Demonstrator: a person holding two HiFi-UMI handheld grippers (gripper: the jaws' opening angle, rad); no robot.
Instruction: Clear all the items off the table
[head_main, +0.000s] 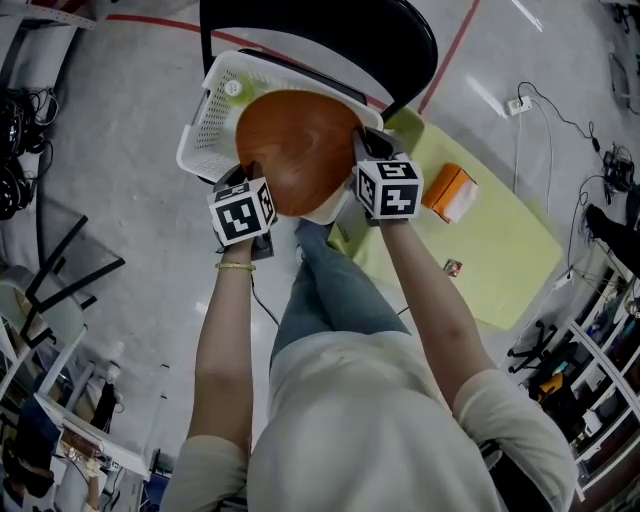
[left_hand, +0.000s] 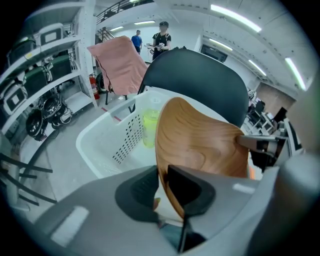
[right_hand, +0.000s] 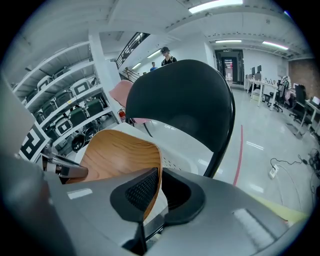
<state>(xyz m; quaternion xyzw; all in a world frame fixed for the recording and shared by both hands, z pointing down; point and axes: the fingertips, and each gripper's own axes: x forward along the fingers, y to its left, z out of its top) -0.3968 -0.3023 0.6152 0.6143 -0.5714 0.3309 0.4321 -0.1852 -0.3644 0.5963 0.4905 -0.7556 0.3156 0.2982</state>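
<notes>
A thin brown wood-grain sheet (head_main: 300, 150), bent into a curve, hangs over a white perforated basket (head_main: 208, 125) that sits on a black chair (head_main: 330, 30). My left gripper (head_main: 248, 172) is shut on the sheet's left edge; in the left gripper view the sheet (left_hand: 200, 145) runs up from between the pads of my left gripper (left_hand: 161, 187). My right gripper (head_main: 363, 142) is shut on the right edge, where the sheet (right_hand: 117, 155) is pinched by my right gripper (right_hand: 159, 192). A pale green bottle (left_hand: 150, 127) stands inside the basket (left_hand: 100, 142).
A yellow-green table (head_main: 505, 250) lies to the right with an orange box (head_main: 450, 192) and a small packet (head_main: 453, 267) on it. A power strip with its cable (head_main: 520, 103) lies on the floor. Shelving stands at the left, and two people stand far off (left_hand: 162, 37).
</notes>
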